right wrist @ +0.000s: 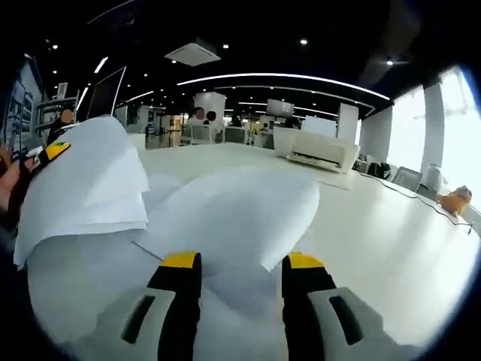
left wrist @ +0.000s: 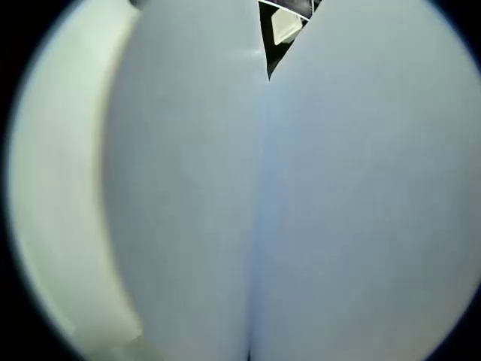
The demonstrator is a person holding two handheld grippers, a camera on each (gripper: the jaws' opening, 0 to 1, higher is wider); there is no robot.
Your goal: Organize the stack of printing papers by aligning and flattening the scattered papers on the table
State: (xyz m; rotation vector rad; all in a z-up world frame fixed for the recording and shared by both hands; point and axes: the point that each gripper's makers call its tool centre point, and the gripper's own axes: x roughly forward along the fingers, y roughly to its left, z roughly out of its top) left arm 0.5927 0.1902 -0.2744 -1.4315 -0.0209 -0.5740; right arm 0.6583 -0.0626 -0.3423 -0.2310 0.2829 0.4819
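The loose white sheets of printing paper [right wrist: 225,218] lie in a soft, bowed heap on the near part of the long white desk [right wrist: 391,241], and the right gripper [right wrist: 240,282], with its yellow-tipped black jaws standing apart and released, points straight at the heap's near edge, the paper bulging up between and just beyond the tips. That pose reads as a readiness to push or square the edge rather than a grasp, since nothing is pinched between the jaws. At the left of the right gripper view a second wad of white sheets [right wrist: 83,188] hangs folded over the other tool, whose yellow-and-black tip [right wrist: 52,153] peeps out above it, which suggests the left gripper is lifting part of the pile so it can be laid back true. In the left gripper view, pale paper [left wrist: 180,210] is pressed so close to the lens that two sheets meet in a seam down the middle, with a small dark gap at the top; its own jaws are hidden, so whether they are clenched on the paper I cannot tell, though it seems likely. Toward the far edge of the desk sits a white desktop printer [right wrist: 319,153], the only container-like thing here; what its tray holds is too small to make out.
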